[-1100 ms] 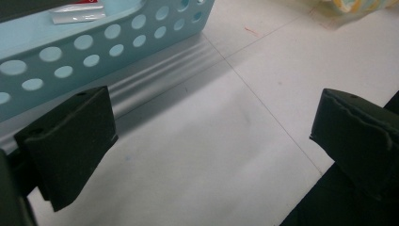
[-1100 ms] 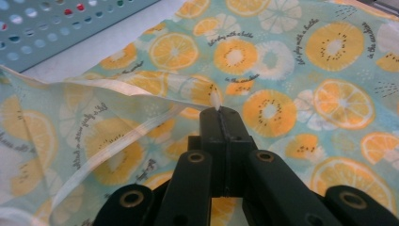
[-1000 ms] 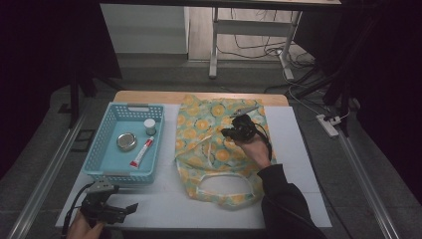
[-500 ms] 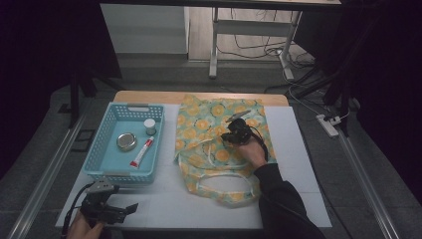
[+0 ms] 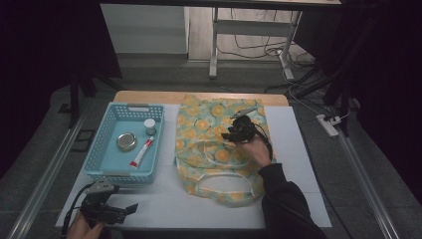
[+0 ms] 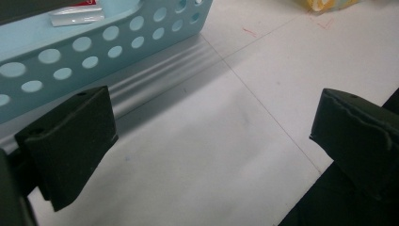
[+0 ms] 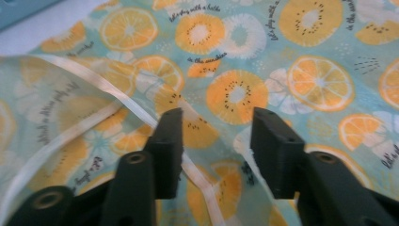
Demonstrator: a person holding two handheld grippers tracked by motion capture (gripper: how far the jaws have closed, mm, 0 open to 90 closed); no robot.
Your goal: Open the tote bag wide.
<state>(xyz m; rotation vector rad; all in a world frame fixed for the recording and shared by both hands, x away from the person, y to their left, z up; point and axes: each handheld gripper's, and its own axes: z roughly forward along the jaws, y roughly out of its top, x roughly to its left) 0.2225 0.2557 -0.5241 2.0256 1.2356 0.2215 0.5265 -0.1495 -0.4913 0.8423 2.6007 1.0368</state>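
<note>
The right gripper (image 5: 238,130), its jaws just parted halfway and holding nothing, should be lifted clear of the printed bag (image 5: 209,124) (cream strap between); left gripper (image 5: 119,210) rests wide.

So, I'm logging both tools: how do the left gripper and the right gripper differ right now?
The left gripper rests low at the table's near edge beside the blue basket, jaws wide over bare surface. The right gripper hovers over the fruit-print bag, jaws narrower, having just been opening, with fabric and ribbon between them. Both are open, hand-held and black-jawed.
</note>
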